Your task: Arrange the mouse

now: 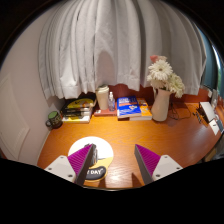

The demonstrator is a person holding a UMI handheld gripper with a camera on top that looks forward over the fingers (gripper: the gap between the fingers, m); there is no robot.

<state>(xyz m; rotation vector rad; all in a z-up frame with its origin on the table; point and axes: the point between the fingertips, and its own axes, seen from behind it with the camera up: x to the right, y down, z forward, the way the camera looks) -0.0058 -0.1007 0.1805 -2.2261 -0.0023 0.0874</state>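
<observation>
Gripper fingers spread wide; a black mouse lies against the left finger's pad, off-centre. Closing now could nudge it sideways off its round mat.

Vase: one, holding white flowers
Mouse: one, black, well in front of the vase
Book stacks: two, left of the vase
Mug: one, left of the vase
</observation>
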